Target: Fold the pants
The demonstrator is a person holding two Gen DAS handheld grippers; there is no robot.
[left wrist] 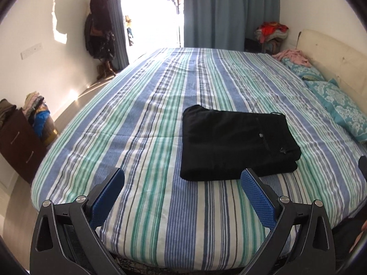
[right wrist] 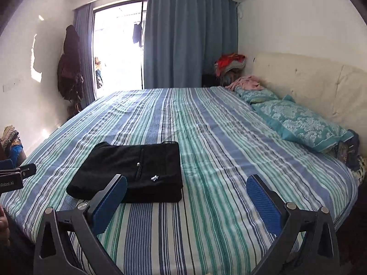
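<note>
The black pants (left wrist: 236, 142) lie folded into a flat rectangular stack on the striped bed (left wrist: 142, 119). In the right wrist view the pants (right wrist: 133, 171) sit at the lower left on the bed (right wrist: 218, 149). My left gripper (left wrist: 182, 176) is open and empty, held above the bed's near edge, just short of the pants. My right gripper (right wrist: 187, 183) is open and empty, to the right of the pants. Part of the left gripper (right wrist: 13, 176) shows at the left edge of the right wrist view.
Teal patterned pillows (right wrist: 298, 123) and a pink garment (right wrist: 247, 82) lie along the cream headboard (right wrist: 309, 84) on the right. A dark dresser (left wrist: 18, 142) with piled clothes stands left of the bed. Blue curtains (right wrist: 190, 39) and a bright doorway are beyond the far edge.
</note>
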